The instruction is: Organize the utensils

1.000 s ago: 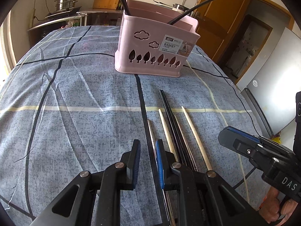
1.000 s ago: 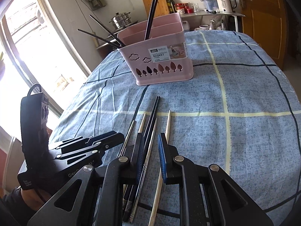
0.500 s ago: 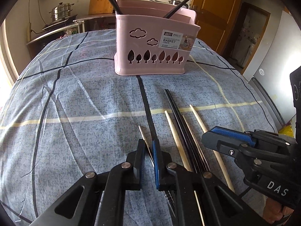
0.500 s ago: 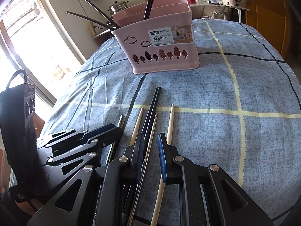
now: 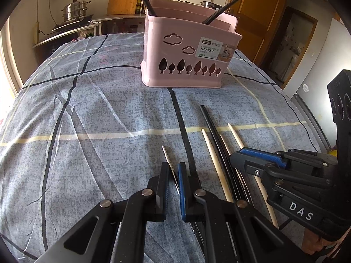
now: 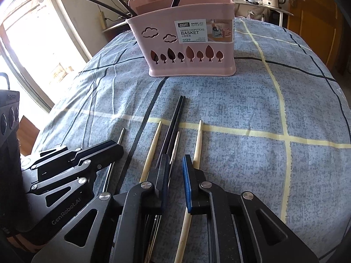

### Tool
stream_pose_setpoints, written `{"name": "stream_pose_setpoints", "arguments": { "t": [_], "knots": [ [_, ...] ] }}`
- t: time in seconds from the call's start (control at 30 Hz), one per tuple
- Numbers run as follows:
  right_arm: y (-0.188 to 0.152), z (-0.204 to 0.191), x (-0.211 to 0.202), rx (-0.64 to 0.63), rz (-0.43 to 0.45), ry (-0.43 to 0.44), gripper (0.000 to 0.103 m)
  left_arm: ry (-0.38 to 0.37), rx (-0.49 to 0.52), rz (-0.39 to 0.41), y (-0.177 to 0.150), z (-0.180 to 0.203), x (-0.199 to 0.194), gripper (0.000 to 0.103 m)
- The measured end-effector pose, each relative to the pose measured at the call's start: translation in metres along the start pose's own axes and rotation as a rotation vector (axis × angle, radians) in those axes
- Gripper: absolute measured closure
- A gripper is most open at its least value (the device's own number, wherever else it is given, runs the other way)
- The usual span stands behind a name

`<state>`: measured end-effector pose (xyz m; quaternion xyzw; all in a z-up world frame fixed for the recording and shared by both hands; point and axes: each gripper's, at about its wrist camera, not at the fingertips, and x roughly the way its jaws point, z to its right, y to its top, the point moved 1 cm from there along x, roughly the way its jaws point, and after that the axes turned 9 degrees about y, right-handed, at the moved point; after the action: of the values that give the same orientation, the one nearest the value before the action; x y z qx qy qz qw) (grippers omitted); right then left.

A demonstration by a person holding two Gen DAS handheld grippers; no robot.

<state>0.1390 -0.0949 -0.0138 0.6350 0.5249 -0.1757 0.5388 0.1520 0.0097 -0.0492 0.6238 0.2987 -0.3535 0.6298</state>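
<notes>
Chopsticks lie side by side on the blue checked tablecloth, near a pink basket. Left gripper pinches a metal chopstick; right gripper stands narrowly parted over the others.

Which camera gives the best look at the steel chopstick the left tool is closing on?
The left wrist view: the steel chopstick runs straight between the left tool. In the right wrist view, that tool hides all but its tip.
</notes>
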Motion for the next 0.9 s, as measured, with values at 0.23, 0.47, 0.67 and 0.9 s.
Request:
{"name": "stream_pose_setpoints", "arguments": {
  "t": [0.23,0.47,0.67,0.9],
  "knots": [
    [-0.001,-0.001,-0.001,-0.016,-0.021,-0.042,0.093,-0.011,0.001,-0.007,0.001,0.000,0.001,0.094],
    [-0.001,0.001,-0.002,-0.008,-0.034,-0.055,0.095,-0.005,0.007,-0.009,0.001,-0.001,0.001,0.094],
    [0.011,-0.001,0.007,-0.009,-0.054,-0.071,0.095,-0.011,0.017,-0.038,0.010,0.002,0.006,0.094],
    [0.014,-0.003,0.010,-0.022,-0.065,-0.085,0.099,0.016,0.065,-0.043,0.013,0.011,0.007,0.097]
  ]
}}
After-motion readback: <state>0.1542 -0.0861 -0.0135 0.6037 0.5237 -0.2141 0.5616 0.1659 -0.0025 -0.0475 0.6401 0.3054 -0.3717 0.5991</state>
